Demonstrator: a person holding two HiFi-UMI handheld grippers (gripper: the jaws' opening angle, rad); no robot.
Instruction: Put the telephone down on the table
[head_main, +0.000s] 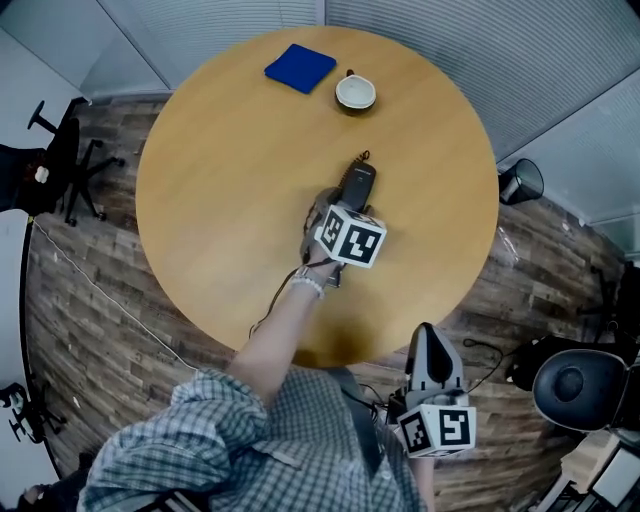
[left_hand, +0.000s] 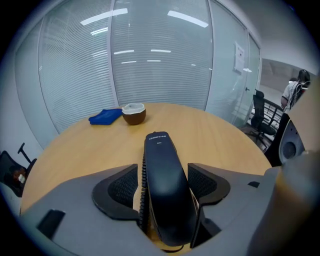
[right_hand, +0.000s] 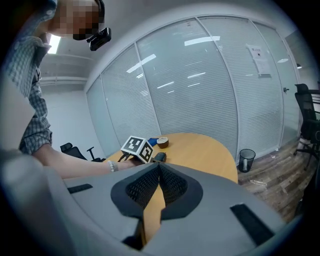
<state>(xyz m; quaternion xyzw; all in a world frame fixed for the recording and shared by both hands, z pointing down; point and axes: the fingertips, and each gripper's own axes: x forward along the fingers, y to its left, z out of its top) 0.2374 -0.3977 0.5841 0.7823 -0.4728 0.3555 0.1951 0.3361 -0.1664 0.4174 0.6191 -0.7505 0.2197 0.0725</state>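
Glass walls with blinds are seen behind a round wooden table. The black telephone is laid flat near the table's middle, between the pads of the left gripper, whose jaws are spread wide and kept clear of it. The right gripper is held off the near edge, jaws closed together on nothing. A blue cloth and a small bowl are set at the far side

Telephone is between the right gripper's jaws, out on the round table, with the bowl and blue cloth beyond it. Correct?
Wrong gripper: the left gripper view shows the telephone between the open jaws of the left gripper; the right gripper is shut on nothing. It is out on the round table, with the bowl and blue cloth beyond it.
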